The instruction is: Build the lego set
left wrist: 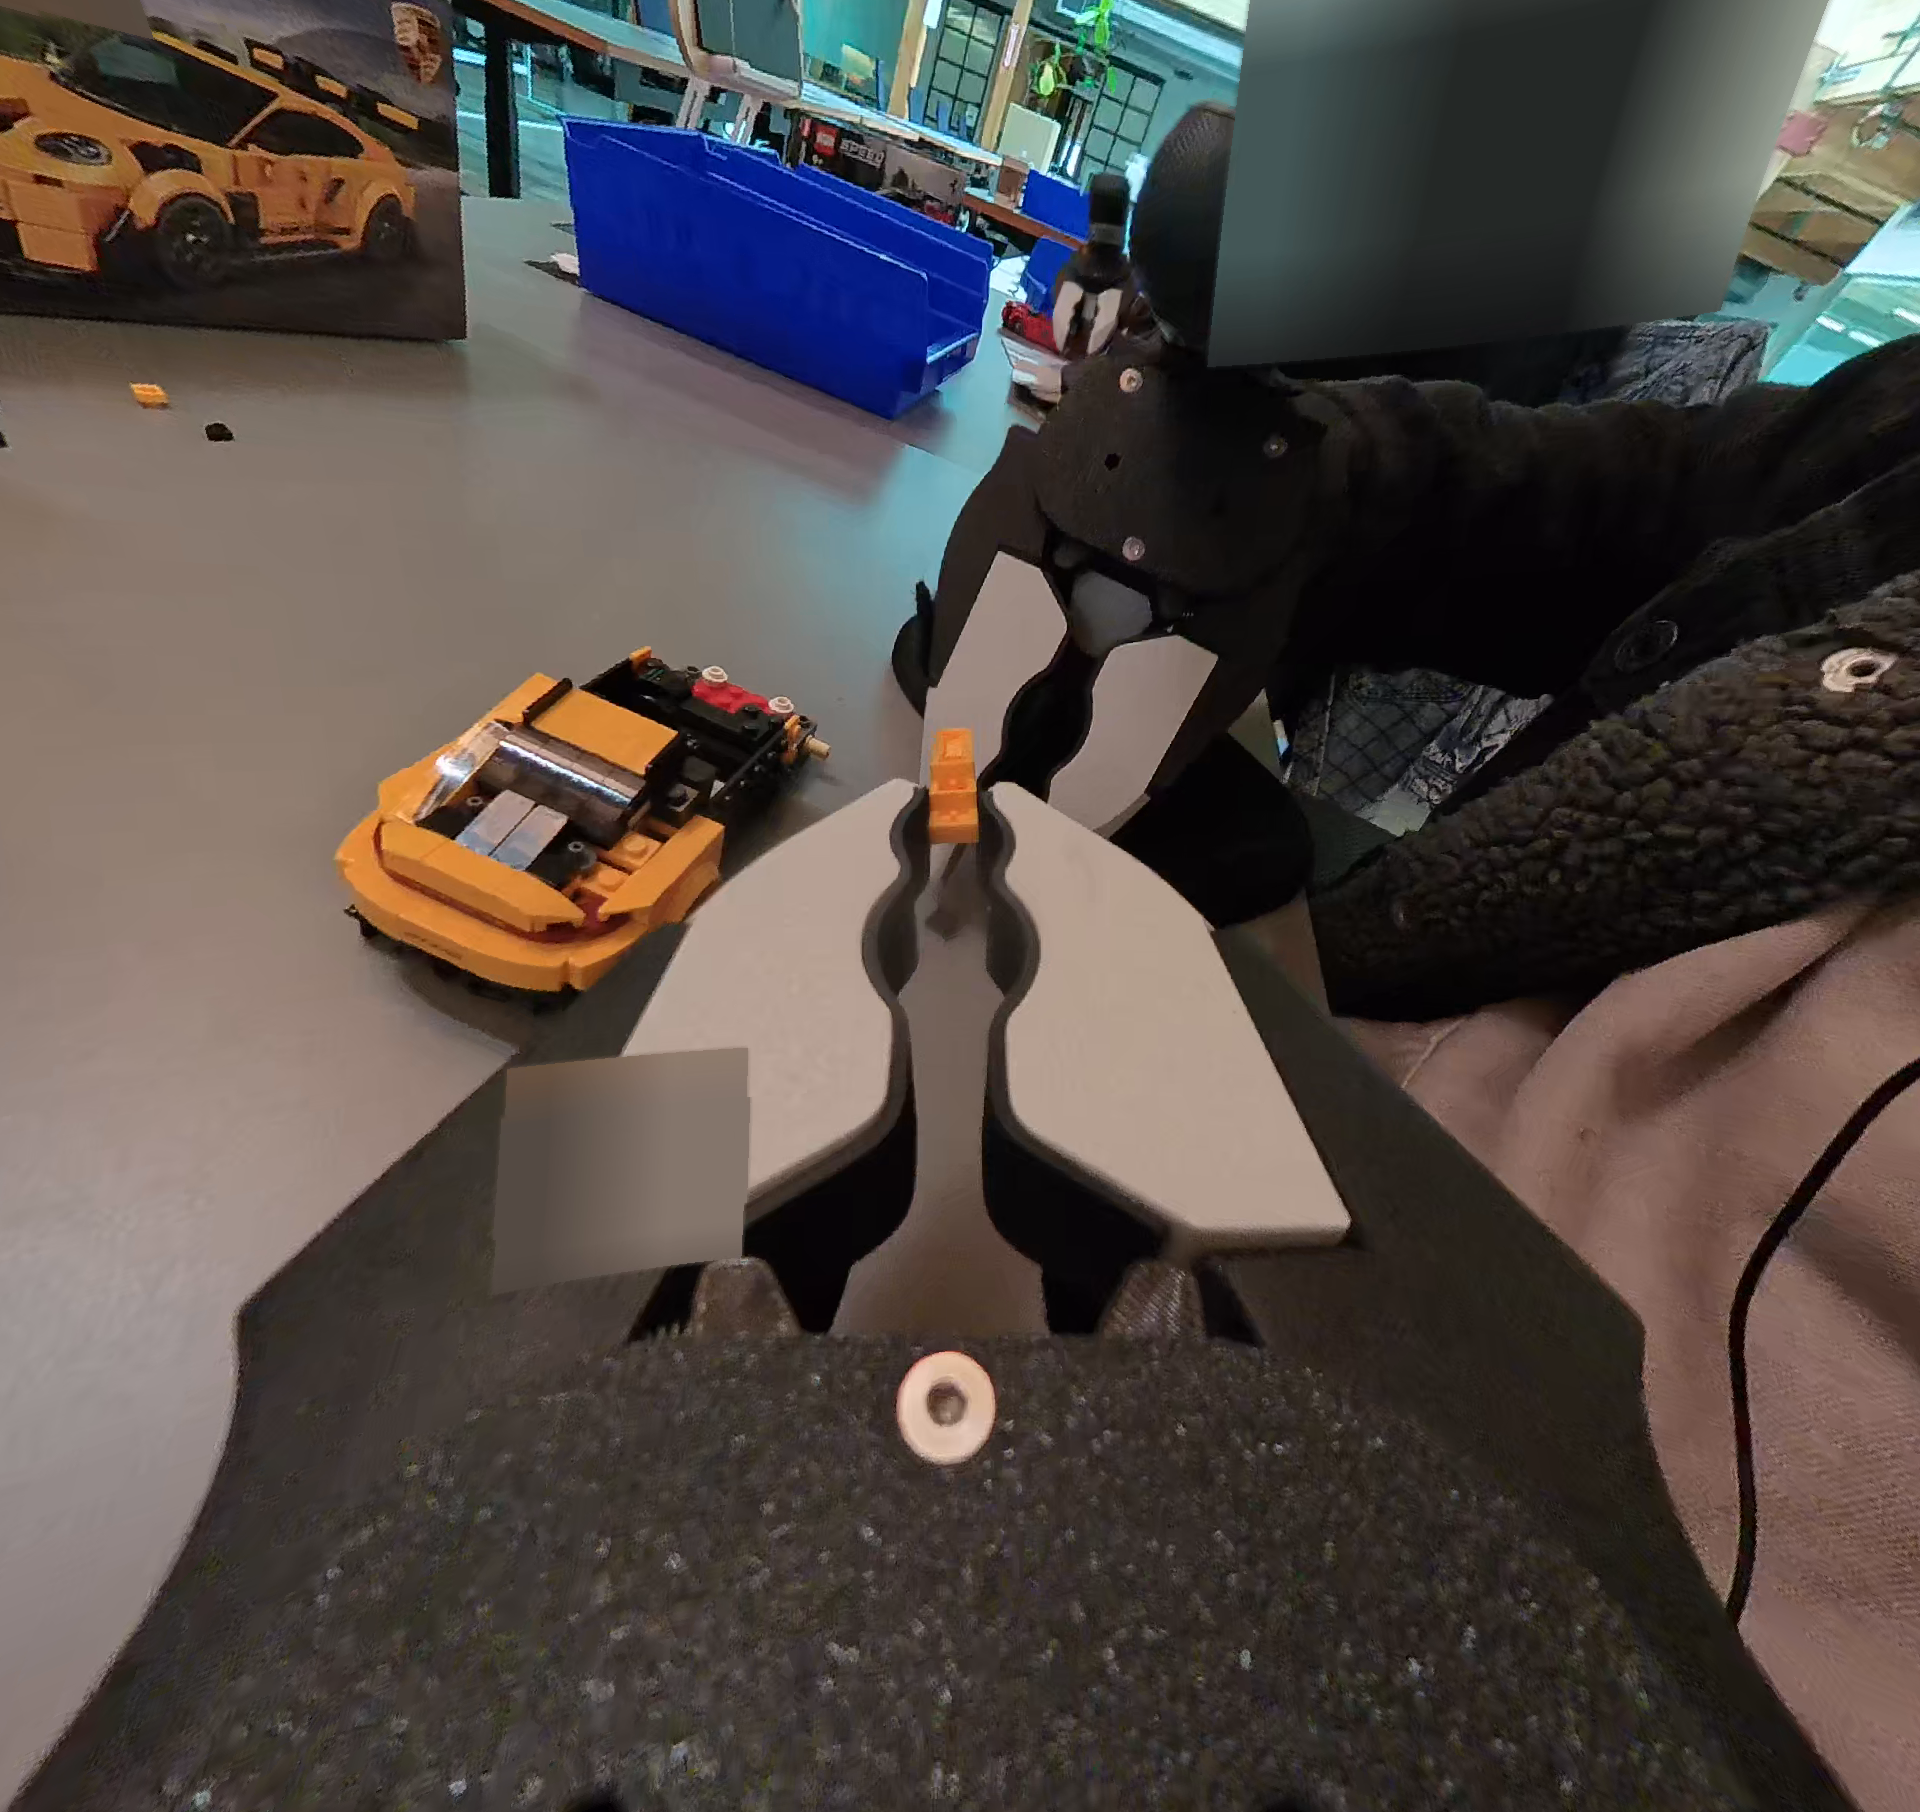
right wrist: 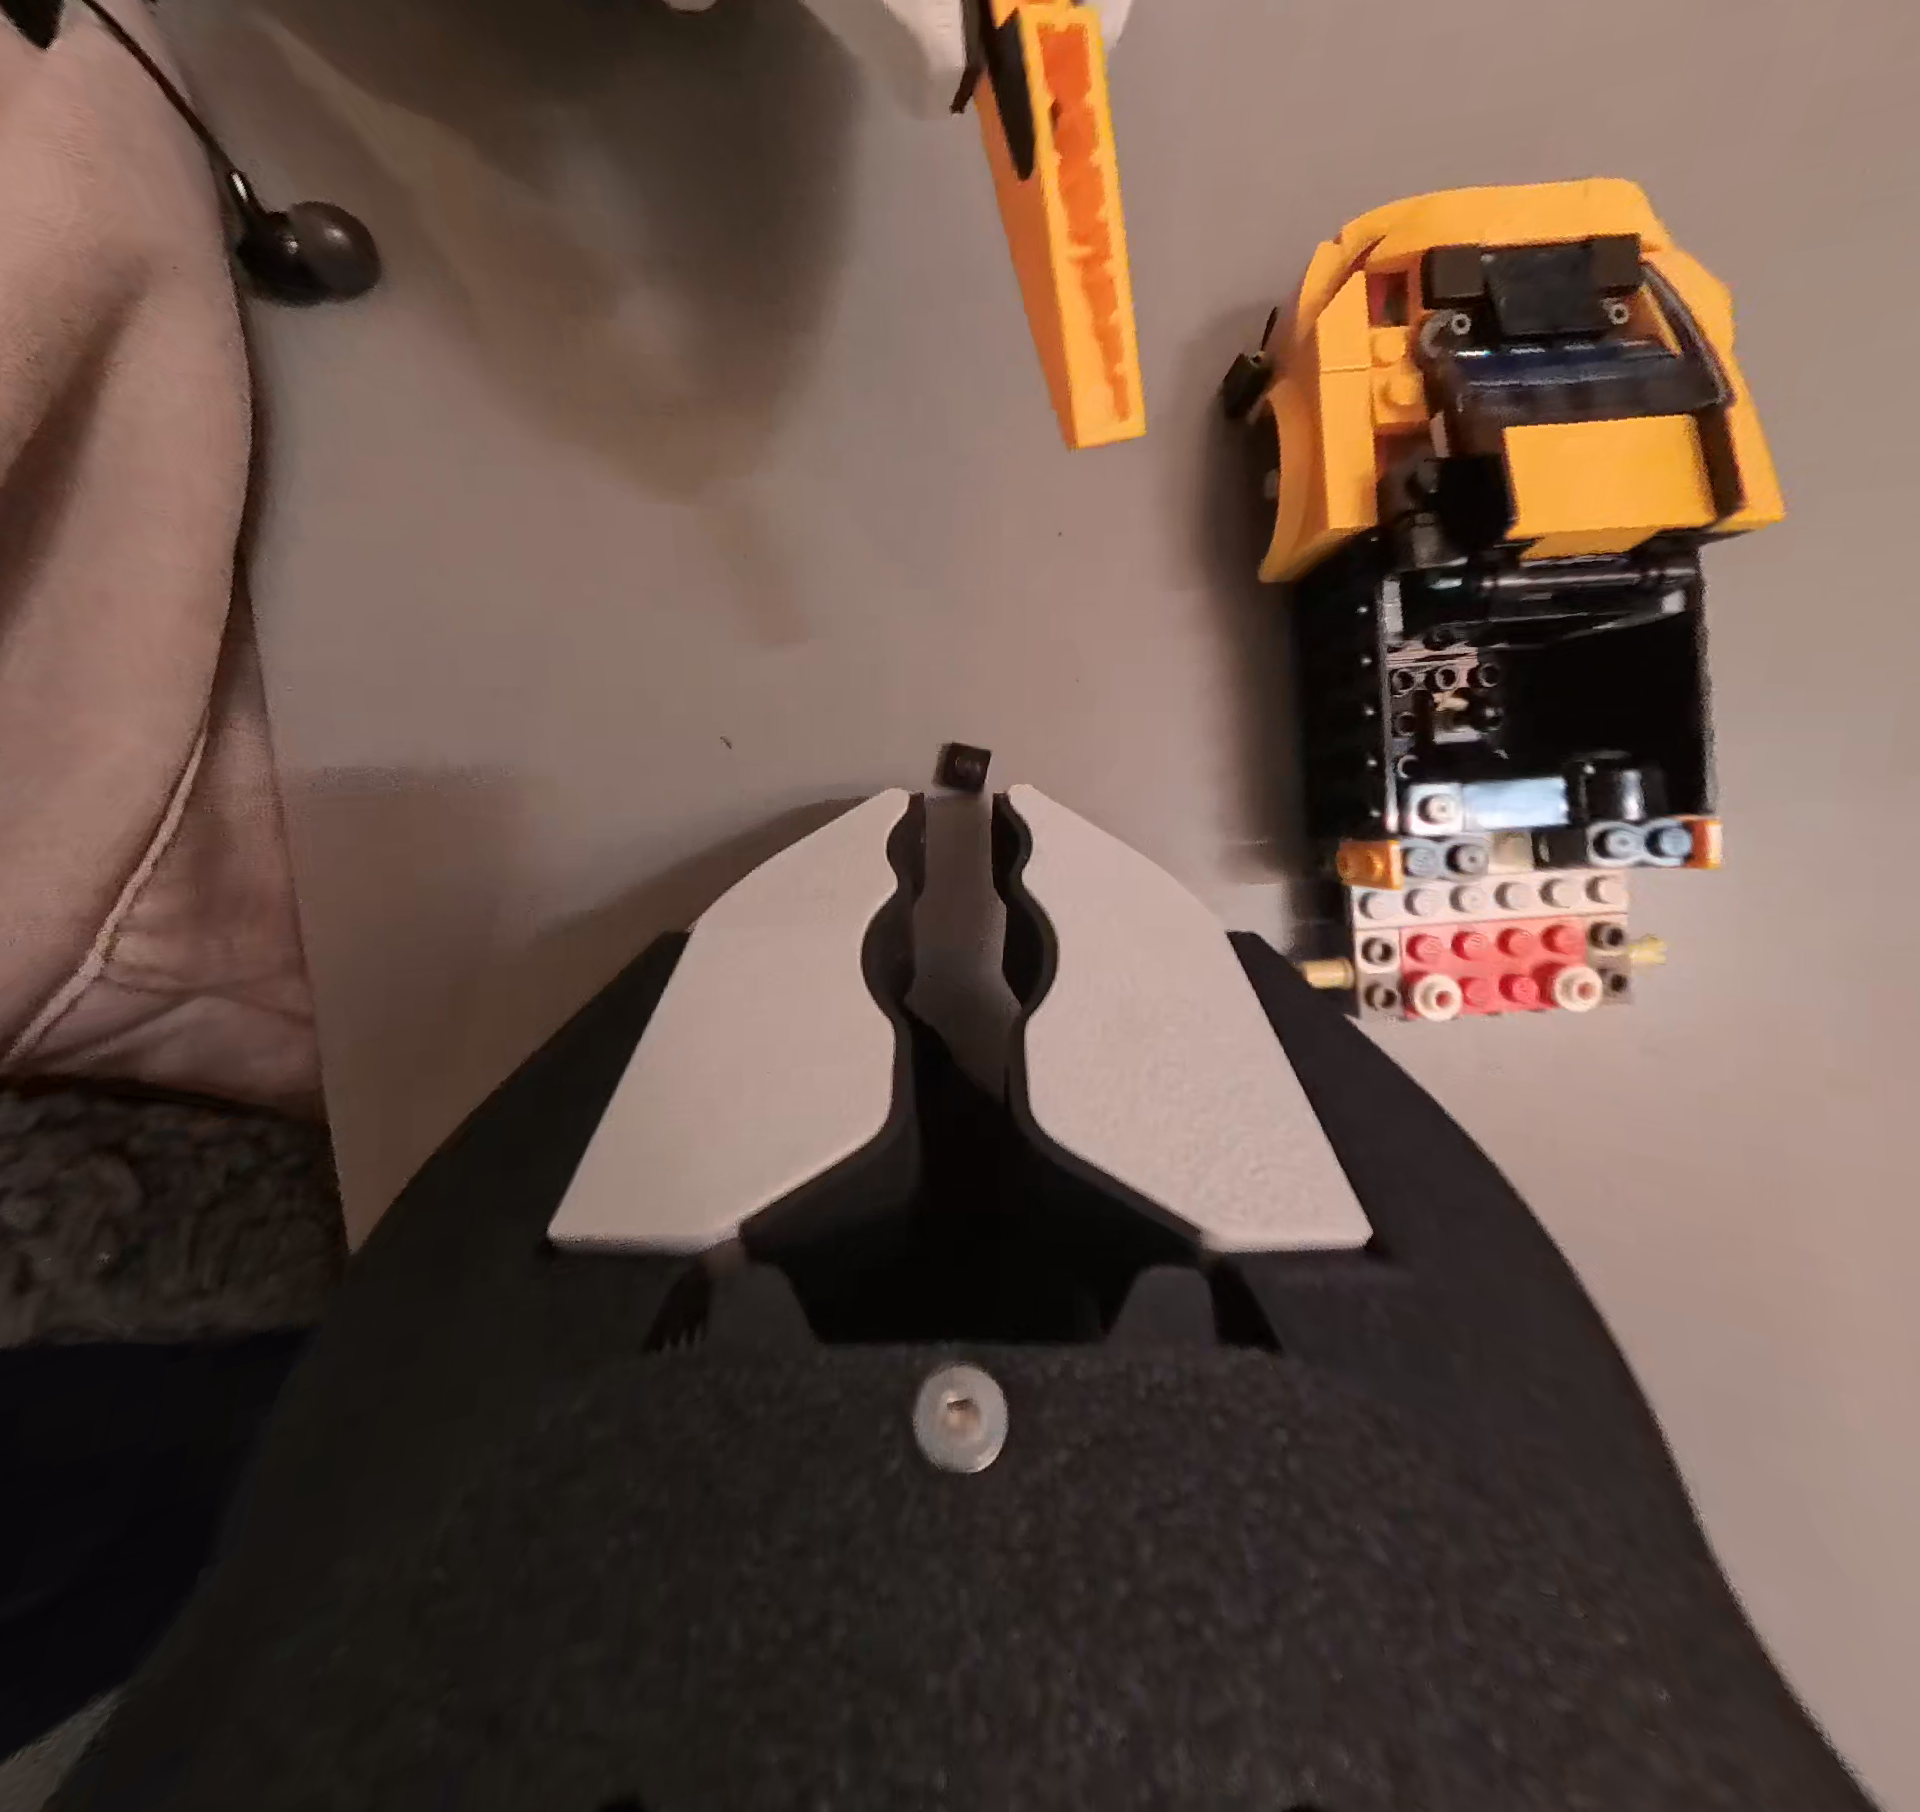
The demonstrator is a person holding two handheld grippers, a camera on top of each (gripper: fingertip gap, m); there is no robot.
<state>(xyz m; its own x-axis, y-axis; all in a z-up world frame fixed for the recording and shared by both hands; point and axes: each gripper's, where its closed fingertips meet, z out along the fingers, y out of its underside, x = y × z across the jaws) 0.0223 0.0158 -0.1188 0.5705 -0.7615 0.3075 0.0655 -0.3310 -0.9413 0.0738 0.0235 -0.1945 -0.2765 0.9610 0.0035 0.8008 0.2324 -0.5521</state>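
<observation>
Closest to the lens in the left wrist view, the left gripper [left wrist: 951, 806] is clamped on a long orange brick strip [left wrist: 951, 791], both grey fingertips pressed to its sides. In the right wrist view that same strip [right wrist: 1070, 235] hangs from the left gripper's tips above the grey surface [right wrist: 623, 567], tilted, with a thin black piece along one edge.

The right gripper [right wrist: 958, 801] points down at the surface with its jaws a narrow gap apart and nothing between them. A small black square piece [right wrist: 961, 765] lies on the surface just beyond its fingertips, not gripped.

A partly built orange and black toy car [left wrist: 561, 817] sits on the surface to the left of the left gripper, near but apart from it. Its rear end shows bare black frame with red and grey studded plates [right wrist: 1496, 952].

Farther back stand a blue plastic bin [left wrist: 769, 266] and a box picturing an orange car [left wrist: 229, 162]. A small orange brick [left wrist: 149, 395] and a small black bit [left wrist: 217, 431] lie loose near the box. A person's dark fleecy sleeve [left wrist: 1621, 827] is at right.
</observation>
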